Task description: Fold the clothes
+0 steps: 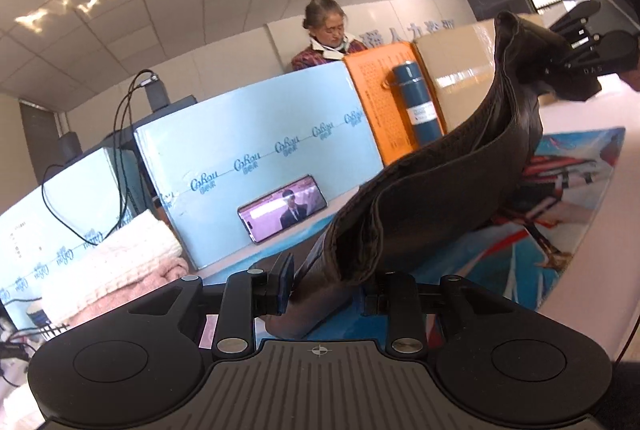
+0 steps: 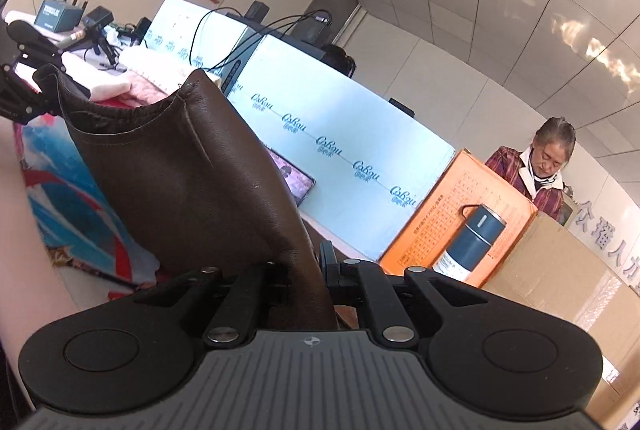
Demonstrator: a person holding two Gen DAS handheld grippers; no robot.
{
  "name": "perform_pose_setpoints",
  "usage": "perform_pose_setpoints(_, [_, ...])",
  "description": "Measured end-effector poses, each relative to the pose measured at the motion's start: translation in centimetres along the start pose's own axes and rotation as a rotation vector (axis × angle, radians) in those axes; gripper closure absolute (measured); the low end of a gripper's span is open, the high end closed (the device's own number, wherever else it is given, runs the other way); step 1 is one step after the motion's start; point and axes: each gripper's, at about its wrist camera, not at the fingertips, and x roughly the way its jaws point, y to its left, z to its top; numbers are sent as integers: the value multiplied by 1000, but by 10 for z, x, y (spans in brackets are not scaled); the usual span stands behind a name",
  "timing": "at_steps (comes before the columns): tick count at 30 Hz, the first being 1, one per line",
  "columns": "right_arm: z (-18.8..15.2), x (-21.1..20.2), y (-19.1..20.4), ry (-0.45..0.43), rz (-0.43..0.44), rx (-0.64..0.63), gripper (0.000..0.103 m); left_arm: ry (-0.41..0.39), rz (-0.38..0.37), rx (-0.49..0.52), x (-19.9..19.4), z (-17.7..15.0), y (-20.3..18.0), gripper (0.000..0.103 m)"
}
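A dark brown leather-like garment (image 1: 440,166) hangs stretched between both grippers above the table. In the left wrist view my left gripper (image 1: 326,290) is shut on one bunched end of it at the bottom centre. From there the garment rises to the upper right, where my right gripper (image 1: 560,70) holds the other end. In the right wrist view my right gripper (image 2: 308,274) is shut on the garment (image 2: 192,166), which runs up and left to the left gripper (image 2: 36,90). The pinched edges are hidden between the fingers.
A colourful printed cloth (image 1: 560,198) covers the table under the garment. Light blue boards (image 1: 256,134) stand behind, with a phone (image 1: 282,208) leaning on one. An orange box (image 1: 380,90), a blue flask (image 1: 416,102) and a cardboard box (image 1: 460,70) stand far right. Folded knitwear (image 1: 120,262) is piled left. A person (image 1: 328,30) stands behind the boards.
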Motion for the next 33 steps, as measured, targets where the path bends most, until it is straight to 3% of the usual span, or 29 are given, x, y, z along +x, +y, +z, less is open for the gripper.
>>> perform_pose_setpoints(4, [13, 41, -20, -24, 0, 36, 97, -25, -36, -171, 19, 5, 30, 71])
perform_pose_setpoints(9, [26, 93, -42, -41, 3, 73, 97, 15, -66, -341, 59, 9, 61, 70])
perform_pose_setpoints(12, [27, 124, -43, -5, 12, 64, 97, 68, -47, -429, 86, 7, 75, 61])
perform_pose_setpoints(18, [28, 187, -46, 70, 29, 45, 97, 197, -23, -508, 127, -3, 84, 57])
perform_pose_setpoints(19, [27, 196, -46, 86, 30, 39, 93, 223, -24, -522, 131, -4, 85, 56])
perform_pose_setpoints(21, [23, 212, -45, 113, -17, 20, 61, 266, -12, -554, 137, -8, 89, 48])
perform_pose_setpoints(22, [20, 216, -45, 113, -63, 4, 25, 285, -2, -575, 139, -11, 91, 45])
perform_pose_setpoints(23, [17, 220, -45, 109, -112, -13, 13, 288, -6, -594, 139, -13, 93, 43])
perform_pose_setpoints(30, [-10, 215, -70, 179, -232, 153, 9, 320, -24, -655, 147, -19, 100, 41])
perform_pose_setpoints(33, [-33, 213, -88, 268, -228, 379, 6, 342, -21, -654, 152, -19, 100, 43])
